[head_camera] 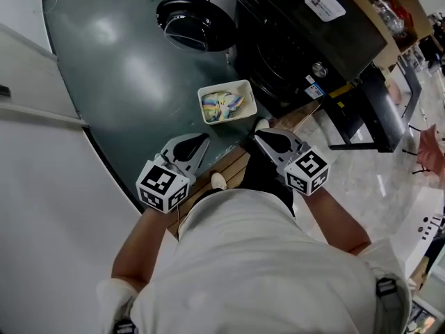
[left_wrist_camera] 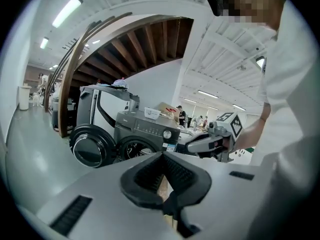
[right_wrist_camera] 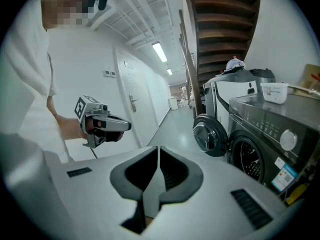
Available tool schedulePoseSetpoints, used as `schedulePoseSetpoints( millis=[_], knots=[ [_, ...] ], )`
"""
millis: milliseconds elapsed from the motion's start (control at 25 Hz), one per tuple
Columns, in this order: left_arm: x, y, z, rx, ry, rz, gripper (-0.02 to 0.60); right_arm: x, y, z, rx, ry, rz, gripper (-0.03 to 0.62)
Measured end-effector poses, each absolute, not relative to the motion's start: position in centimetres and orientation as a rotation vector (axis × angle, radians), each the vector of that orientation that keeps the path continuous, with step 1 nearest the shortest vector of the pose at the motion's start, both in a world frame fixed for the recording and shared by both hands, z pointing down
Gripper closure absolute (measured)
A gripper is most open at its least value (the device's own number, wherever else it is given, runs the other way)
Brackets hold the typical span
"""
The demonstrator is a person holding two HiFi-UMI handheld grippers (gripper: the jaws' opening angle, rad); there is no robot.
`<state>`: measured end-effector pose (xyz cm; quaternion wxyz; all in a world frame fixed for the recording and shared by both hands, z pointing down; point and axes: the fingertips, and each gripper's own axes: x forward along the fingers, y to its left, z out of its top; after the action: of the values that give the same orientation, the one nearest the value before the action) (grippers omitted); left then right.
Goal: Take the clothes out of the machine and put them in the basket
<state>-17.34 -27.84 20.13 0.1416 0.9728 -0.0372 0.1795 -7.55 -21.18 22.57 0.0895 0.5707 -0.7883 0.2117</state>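
The person's white shirt fills the bottom of the head view, and just above it the two tools are held out side by side. The left gripper has its fingers pressed together on nothing. The right gripper likewise shows its fingers closed against each other and empty.

Just above them, at centre frame, the white basket sits on the dark floor with a crumpled, many-coloured bundle of clothes inside it. The dark machine stands at upper right, its round door swung open at top centre. The drum is dark in both gripper views, so I cannot tell whether anything is left in it.

Any garment there would likely be light and limp, and prone to drape or catch on the door rim. A raised fold near the middle of the bunch looks the best place to pinch.
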Motion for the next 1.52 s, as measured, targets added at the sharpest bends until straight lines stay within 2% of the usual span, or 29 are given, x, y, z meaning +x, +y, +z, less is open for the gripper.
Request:
schedulePoseSetpoints(
  millis=[560, 1520],
  knots=[
    [-19.6, -24.5, 18.0, 2.799, -0.068, 0.445, 0.584, -11.4, -18.1, 19.1, 1.653, -2.409, 0.507, 0.577],
    [-19.5, -23.2, 18.4, 2.815, -0.093, 0.444, 0.585, -10.9, -16.7, 18.1, 1.692, -2.424, 0.449, 0.586]
  ],
)
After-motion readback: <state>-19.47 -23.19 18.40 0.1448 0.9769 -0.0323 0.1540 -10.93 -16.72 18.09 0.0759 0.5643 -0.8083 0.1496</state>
